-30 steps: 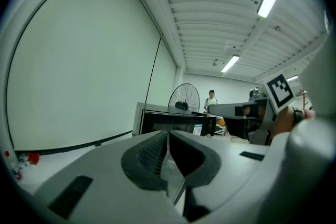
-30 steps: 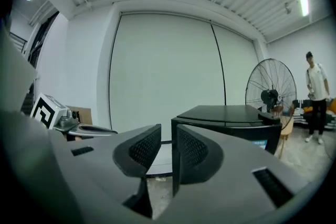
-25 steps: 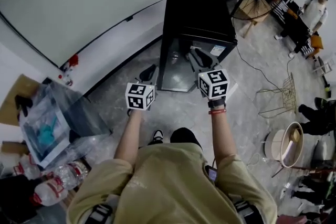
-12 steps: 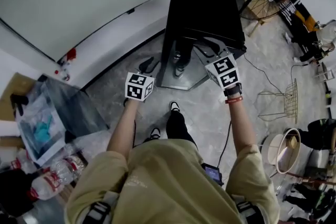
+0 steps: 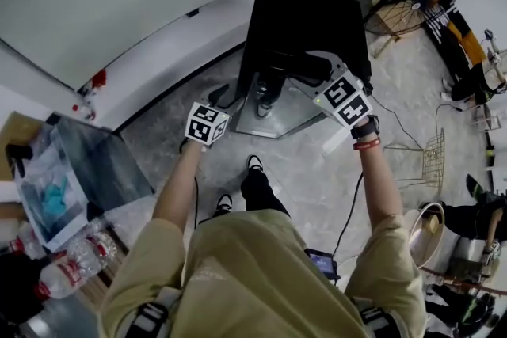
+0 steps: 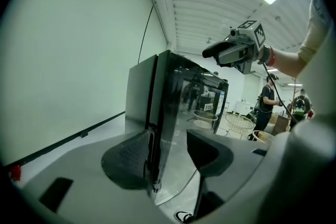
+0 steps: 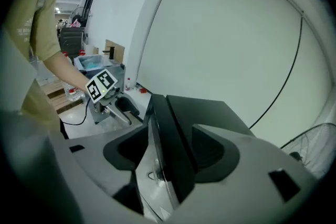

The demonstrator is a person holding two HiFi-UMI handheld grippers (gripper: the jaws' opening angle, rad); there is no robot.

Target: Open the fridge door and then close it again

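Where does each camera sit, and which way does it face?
Head view: on the person's head, looking steeply down at the fridge; torso, both arms, left gripper, right gripper show.
Left gripper view: on the left gripper, facing the door edge, framed ungripped by its just-opened jaws; right gripper and forearm show.
Right gripper view: on the right gripper, facing the door's other edge, likewise ungripped between just-opened jaws; left gripper and arm show.
Shared: both gripper views show the door and the opposite gripper.

L tool (image 5: 226,96), R tool (image 5: 299,69) reached fridge door (image 5: 279,105) — jaws opened, straddling its edges.
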